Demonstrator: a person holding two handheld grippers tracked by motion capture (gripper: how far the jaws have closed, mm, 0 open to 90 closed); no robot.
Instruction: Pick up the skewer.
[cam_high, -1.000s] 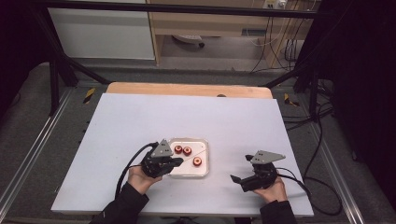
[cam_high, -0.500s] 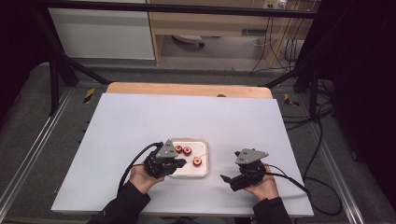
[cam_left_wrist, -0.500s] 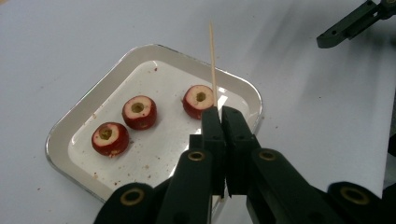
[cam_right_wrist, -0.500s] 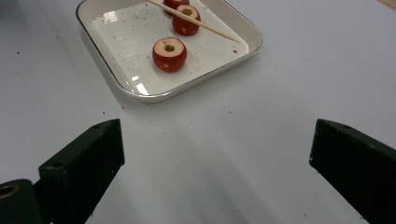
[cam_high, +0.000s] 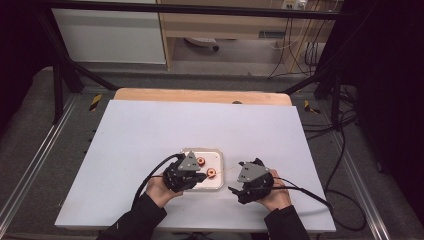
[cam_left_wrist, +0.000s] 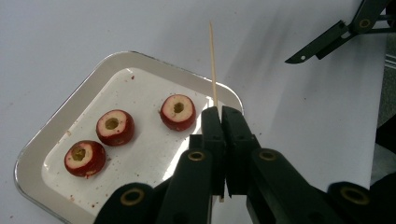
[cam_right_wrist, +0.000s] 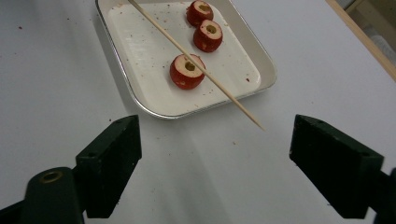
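A broad white table top fills the middle of the room, with a strip of bare wood showing along its far edge. Grey floor runs around it, dark frame bars cross overhead and at the corners, a pale cabinet and a wooden shelf stand at the back, and cables hang in a tangle on the right.

Near the front of the table sits a small white tray with a metal rim, its floor speckled with red crumbs. Three red cored fruit pieces lie in it in a loose row, each with a hollow centre facing up.

Now the hands. Both forearms come in from the near edge in dark sleeves. The left gripper hovers over the tray's near left corner, jaws pressed together on a thin wooden skewer. The skewer sticks out past the jaw tips, slanting across the tray and over the nearest fruit piece, its pointed end out beyond the tray's rim above bare table.

The right gripper sits just right of the tray, low over the table, jaws spread wide apart with nothing between them. The skewer's tip points into that gap, not touching either jaw.
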